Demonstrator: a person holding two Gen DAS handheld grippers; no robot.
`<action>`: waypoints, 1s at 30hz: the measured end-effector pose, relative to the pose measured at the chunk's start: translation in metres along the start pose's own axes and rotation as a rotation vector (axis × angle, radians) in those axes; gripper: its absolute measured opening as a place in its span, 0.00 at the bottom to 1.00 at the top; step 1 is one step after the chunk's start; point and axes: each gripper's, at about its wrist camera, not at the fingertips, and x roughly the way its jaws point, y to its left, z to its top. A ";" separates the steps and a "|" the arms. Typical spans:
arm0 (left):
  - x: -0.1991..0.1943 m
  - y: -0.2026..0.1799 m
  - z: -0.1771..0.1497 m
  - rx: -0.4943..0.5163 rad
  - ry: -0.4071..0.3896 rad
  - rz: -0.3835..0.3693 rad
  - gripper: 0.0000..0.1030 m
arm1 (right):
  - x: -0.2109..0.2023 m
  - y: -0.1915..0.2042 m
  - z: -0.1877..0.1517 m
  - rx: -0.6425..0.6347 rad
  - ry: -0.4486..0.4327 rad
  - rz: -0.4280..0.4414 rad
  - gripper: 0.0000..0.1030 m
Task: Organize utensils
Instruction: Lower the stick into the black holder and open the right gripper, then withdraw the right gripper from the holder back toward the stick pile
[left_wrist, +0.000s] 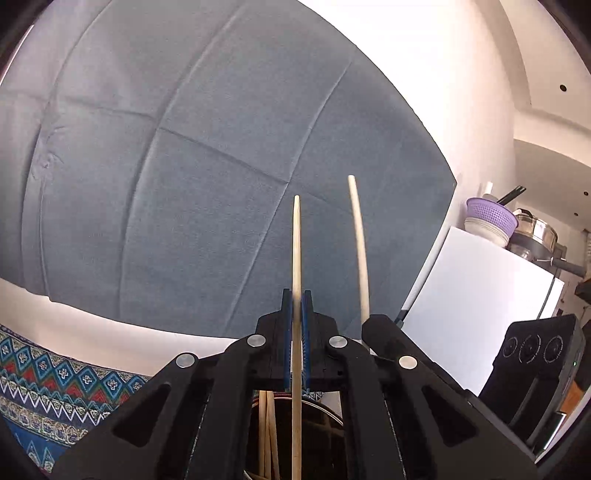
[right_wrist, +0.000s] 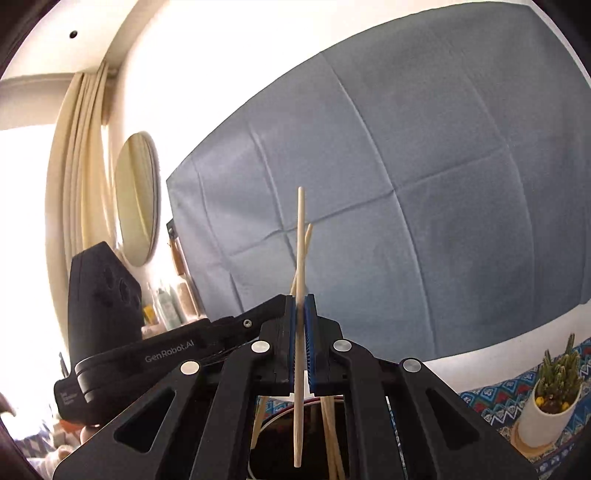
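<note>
In the left wrist view my left gripper (left_wrist: 296, 295) is shut on a pale wooden chopstick (left_wrist: 296, 243) that stands upright between its blue pads. To its right a second chopstick (left_wrist: 357, 243) rises from the right gripper's black finger (left_wrist: 384, 328). The right wrist view shows my right gripper (right_wrist: 300, 300) shut on its own upright chopstick (right_wrist: 301, 236). The left-held chopstick (right_wrist: 308, 232) crosses just behind it. Under both grippers sits a dark round holder (right_wrist: 273, 417) with several chopsticks (right_wrist: 328, 424) leaning inside; much of it is hidden by the gripper frames.
A blue-grey cloth (left_wrist: 184, 166) hangs on the wall ahead. A patterned tablecloth (left_wrist: 55, 384) covers the table. A potted cactus (right_wrist: 554, 398) stands at the right. A white fridge (left_wrist: 480, 295) carries a purple colander (left_wrist: 489, 216) and pots. A mirror (right_wrist: 136, 199) and bottles (right_wrist: 166, 302) are at the left.
</note>
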 end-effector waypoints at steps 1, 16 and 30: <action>0.001 0.003 -0.003 -0.017 -0.009 -0.006 0.05 | 0.000 -0.003 -0.003 0.014 -0.004 0.001 0.05; -0.010 -0.001 -0.034 0.093 0.005 0.004 0.05 | -0.001 -0.031 -0.031 0.030 0.129 -0.001 0.05; -0.028 -0.015 -0.042 0.271 0.207 0.096 0.05 | -0.015 -0.006 -0.033 -0.177 0.383 -0.099 0.04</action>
